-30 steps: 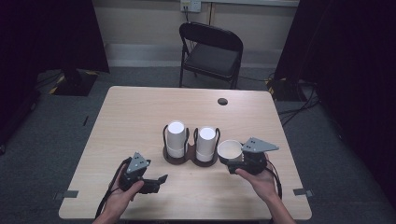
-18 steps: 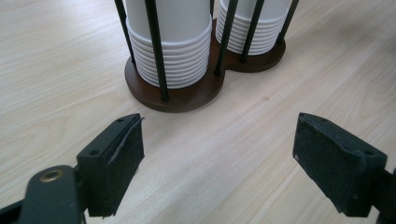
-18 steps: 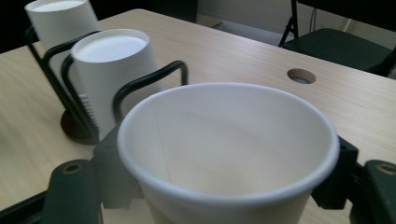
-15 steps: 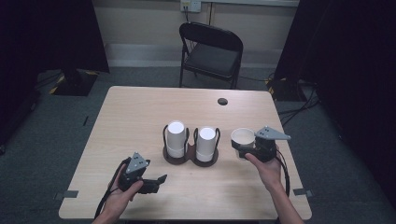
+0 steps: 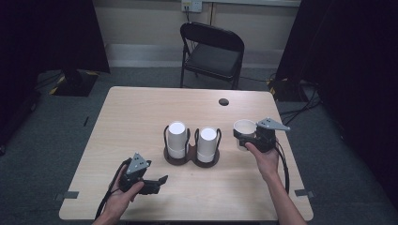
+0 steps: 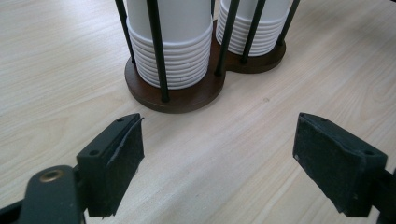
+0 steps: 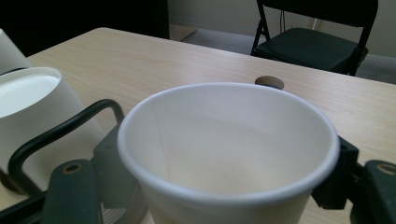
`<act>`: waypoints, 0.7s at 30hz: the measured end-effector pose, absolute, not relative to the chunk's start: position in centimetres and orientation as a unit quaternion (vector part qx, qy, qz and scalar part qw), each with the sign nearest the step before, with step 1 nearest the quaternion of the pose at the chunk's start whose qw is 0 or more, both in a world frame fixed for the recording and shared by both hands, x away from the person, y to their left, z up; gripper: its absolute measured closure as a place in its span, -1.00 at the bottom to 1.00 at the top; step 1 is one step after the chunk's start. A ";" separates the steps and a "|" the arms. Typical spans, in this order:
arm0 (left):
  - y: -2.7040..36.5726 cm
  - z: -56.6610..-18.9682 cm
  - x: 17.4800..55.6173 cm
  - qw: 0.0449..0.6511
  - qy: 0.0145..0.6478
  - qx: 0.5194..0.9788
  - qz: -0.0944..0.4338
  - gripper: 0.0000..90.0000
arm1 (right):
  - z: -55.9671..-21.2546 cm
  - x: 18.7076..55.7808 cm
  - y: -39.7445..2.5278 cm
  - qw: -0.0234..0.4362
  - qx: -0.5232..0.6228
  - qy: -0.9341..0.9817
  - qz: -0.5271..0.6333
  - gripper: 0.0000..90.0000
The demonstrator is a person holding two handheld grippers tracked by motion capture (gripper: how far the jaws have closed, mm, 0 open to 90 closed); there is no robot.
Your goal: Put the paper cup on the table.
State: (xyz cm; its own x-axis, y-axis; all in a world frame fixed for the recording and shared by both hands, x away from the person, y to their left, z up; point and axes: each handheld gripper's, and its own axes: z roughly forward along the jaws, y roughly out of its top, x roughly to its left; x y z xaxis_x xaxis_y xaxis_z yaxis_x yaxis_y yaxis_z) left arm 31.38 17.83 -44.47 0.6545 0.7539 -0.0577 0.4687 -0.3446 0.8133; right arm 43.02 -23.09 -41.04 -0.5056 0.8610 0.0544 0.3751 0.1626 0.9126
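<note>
The right gripper (image 5: 245, 134) grasps a single white cup (image 5: 244, 128) with its jaws clenched on the cup's wall, one jaw on each side. The cup is upright, mouth up and empty, held at about 3 o'clock from the cup rack (image 5: 191, 157), just beside its right stack (image 5: 207, 143) but apart from it. In the right gripper view the cup (image 7: 229, 154) sits between the jaws, with the right stack's top (image 7: 25, 91) at 9 o'clock and a small dark disc (image 7: 269, 82) on the desk (image 7: 140, 56) at 12 o'clock behind it.

The left gripper (image 5: 158, 183) rests low near the desk's (image 5: 131, 122) near edge, at about 7 o'clock from the rack, its jaws released and spread wide with nothing between them. In the left gripper view they point toward the rack's brown base (image 6: 175, 95), which stands at 12 o'clock, near but not touching. The left stack (image 6: 170, 46) of inverted cups stands in the nearer ring of black rods, the right stack (image 6: 254, 28) in the farther one.

A black folding chair (image 5: 213, 51) stands beyond the desk at 12 o'clock.
</note>
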 end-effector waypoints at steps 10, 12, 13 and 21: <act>17.5 -44.5 31.7 0.432 0.381 0.801 0.163 -0.64 | -41.6 45.4 -22.8 0.254 0.447 0.706 0.488 -0.46; 17.5 -44.5 31.8 0.434 0.377 0.803 0.154 -0.62 | -41.7 45.8 -22.9 0.252 0.453 0.699 0.492 -0.46; 17.5 -44.5 31.8 0.434 0.377 0.803 0.154 -0.61 | -41.7 45.8 -22.9 0.252 0.453 0.699 0.492 -0.46; 17.5 -44.5 31.5 0.432 0.378 0.803 0.162 -0.61 | -43.2 47.7 -22.6 0.249 0.472 0.687 0.494 -0.47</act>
State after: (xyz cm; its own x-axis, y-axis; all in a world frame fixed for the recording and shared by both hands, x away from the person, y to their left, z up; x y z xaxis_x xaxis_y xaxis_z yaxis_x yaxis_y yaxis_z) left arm 31.55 17.47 -44.46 0.6613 0.7472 -0.0663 0.4670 -0.3409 0.8159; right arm 47.71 -22.58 -43.17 -0.4304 0.8942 0.1234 0.4018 0.0674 0.9133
